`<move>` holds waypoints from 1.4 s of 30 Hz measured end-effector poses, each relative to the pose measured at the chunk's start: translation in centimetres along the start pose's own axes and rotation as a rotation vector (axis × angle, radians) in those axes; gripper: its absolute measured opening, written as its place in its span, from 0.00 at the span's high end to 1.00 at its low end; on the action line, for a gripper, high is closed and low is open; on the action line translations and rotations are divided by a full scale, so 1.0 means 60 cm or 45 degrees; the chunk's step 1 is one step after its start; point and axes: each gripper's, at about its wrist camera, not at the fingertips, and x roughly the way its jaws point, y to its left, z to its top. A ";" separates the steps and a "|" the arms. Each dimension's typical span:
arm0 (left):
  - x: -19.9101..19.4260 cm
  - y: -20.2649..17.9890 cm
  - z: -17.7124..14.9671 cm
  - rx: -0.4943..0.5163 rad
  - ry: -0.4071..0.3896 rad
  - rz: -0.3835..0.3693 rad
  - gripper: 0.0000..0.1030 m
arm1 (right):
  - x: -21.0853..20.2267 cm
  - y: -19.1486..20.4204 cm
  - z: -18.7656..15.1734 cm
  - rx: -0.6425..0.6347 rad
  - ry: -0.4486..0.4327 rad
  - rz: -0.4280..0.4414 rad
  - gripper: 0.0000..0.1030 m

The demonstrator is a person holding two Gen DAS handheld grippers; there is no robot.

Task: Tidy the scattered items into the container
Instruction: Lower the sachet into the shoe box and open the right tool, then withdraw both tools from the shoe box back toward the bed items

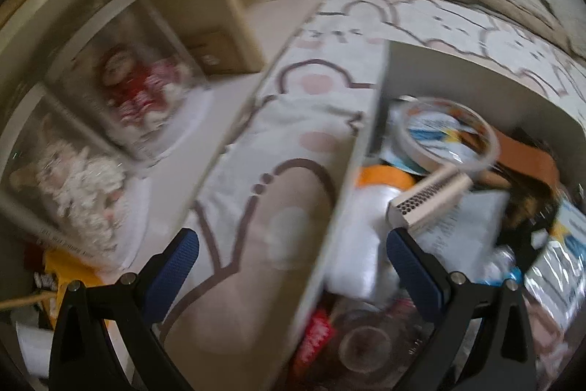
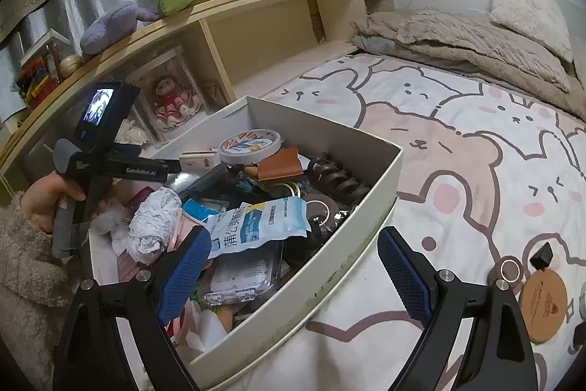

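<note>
both grippers, left (image 1: pixel 293 244) and right (image 2: pixel 293 255), apparently hold nothing, jaws wide astride the box wall (image 2: pixel 351 244).

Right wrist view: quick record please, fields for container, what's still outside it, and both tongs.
container: white box on the bear-print bedspread, piled with clutter
top of pile: tape roll, brown leather pouch, blue-white packet
still outside: round cork coaster, small black object, to the right of the box
left tongs: open, empty, straddling the box wall
right tongs: open, empty

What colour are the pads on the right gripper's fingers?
Blue, with a knurled texture, on black fingers; clearest in the right wrist view.
</note>
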 end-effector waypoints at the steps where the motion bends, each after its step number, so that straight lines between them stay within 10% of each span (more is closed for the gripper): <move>1: -0.003 -0.006 0.000 0.019 -0.005 -0.012 0.00 | 0.000 -0.001 -0.001 0.002 0.001 -0.001 0.10; 42: -0.299 -0.105 -0.091 -0.031 -0.466 -0.199 0.00 | -0.159 0.029 0.007 -0.064 -0.217 -0.040 0.10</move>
